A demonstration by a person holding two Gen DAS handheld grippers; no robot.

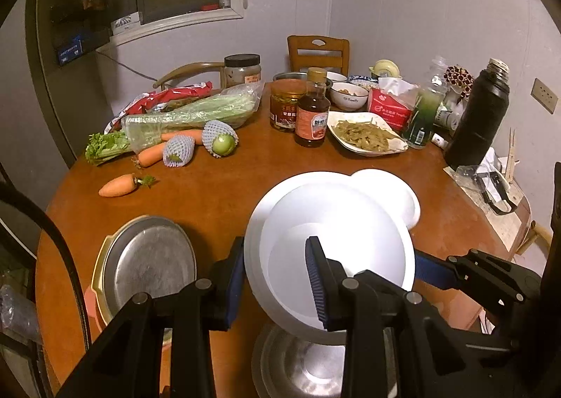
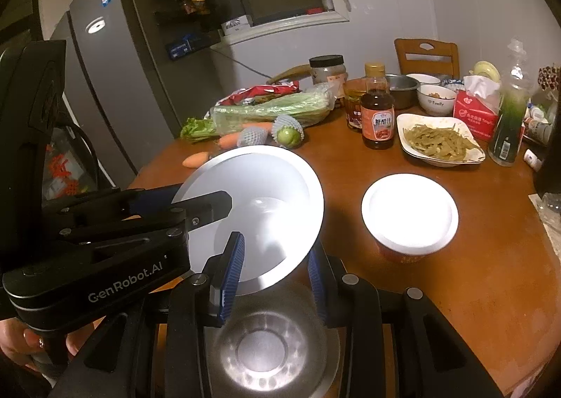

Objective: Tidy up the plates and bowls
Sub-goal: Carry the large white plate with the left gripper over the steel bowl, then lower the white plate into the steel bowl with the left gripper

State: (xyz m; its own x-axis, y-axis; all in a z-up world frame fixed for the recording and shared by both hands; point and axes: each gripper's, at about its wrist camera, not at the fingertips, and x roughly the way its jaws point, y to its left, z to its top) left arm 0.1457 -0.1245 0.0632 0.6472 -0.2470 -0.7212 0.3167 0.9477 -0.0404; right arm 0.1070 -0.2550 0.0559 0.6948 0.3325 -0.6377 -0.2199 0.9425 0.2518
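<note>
Both hand-held grippers carry one wide, shallow bowl between them, clear of the round wooden desk (image 1: 217, 187). The left hand-held gripper (image 1: 277, 278) is closed on the bowl (image 1: 336, 222) at its left rim, one blue pad outside the wall and the other inside the basin. The right hand-held gripper (image 2: 277, 275) is closed on the near rim of the same bowl (image 2: 259, 208), with a pad on either face. The bowl hangs tilted, directly above a steel bowl (image 2: 263, 352) that stands on the near edge of the desk. A white-lidded red cup (image 2: 410, 219) stands to the right, apart from the load; in the left wrist view a metal tray (image 1: 147, 264) lies to the left. The step in hand appears to be a two-handed transfer of the bowl to a stacking place. Keep both grips at constant pressure and move the two hands as one unit, since any difference in travel would twist the rim out of a pad. Level the bowl before lowering it. Route the load clear of the cup and of the dish of shredded food (image 2: 441, 142) farther back. Release only when the base is fully supported.
</note>
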